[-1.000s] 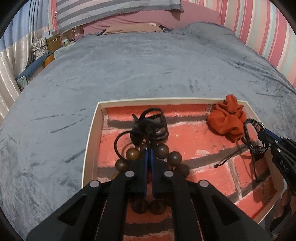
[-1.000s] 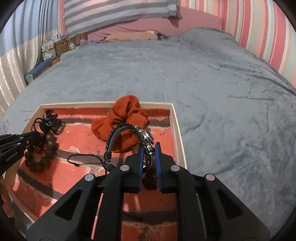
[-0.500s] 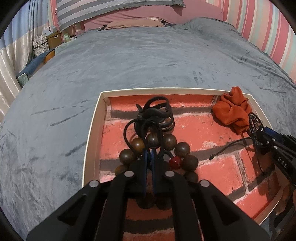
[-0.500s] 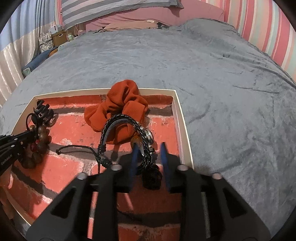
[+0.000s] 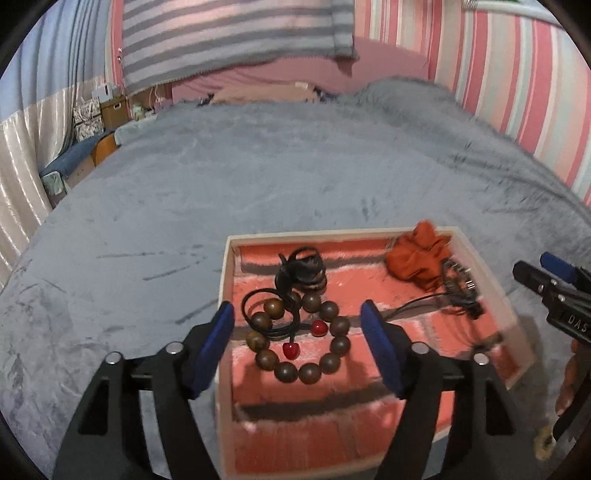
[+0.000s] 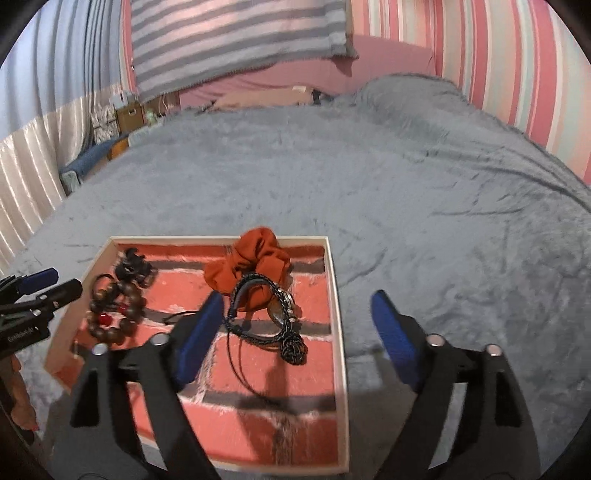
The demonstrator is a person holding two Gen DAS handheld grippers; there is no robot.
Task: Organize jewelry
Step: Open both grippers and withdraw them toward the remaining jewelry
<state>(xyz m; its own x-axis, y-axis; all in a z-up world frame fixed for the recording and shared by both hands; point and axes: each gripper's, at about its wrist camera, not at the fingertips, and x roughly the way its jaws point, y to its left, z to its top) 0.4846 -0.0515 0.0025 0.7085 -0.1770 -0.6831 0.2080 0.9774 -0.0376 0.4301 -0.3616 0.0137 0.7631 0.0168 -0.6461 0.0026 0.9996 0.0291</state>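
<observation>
A shallow cream tray [image 5: 226,280] [image 6: 338,314] with a red brick-pattern lining lies on the grey bed. A brown wooden bead bracelet [image 5: 334,362] [image 6: 110,332] with two red beads and a black cord lies in its left part, beside a black hair tie [image 5: 306,267]. A black braided bracelet [image 6: 266,317] [image 5: 460,291] lies in the right part, against an orange scrunchie [image 6: 255,258] [image 5: 417,258]. My left gripper [image 5: 297,341] is open and empty above the beads. My right gripper [image 6: 295,332] is open and empty above the braided bracelet.
The grey velvet blanket [image 5: 258,177] covers the bed all round the tray. A striped pillow [image 5: 236,33] and pink bedding lie at the far end. Boxes and a curtain [image 5: 22,155] stand at the far left; a striped wall [image 6: 517,74] is on the right.
Both grippers have opened, let go of their bracelets and pulled back and up. The bead bracelet and the braided bracelet now lie in the tray.
</observation>
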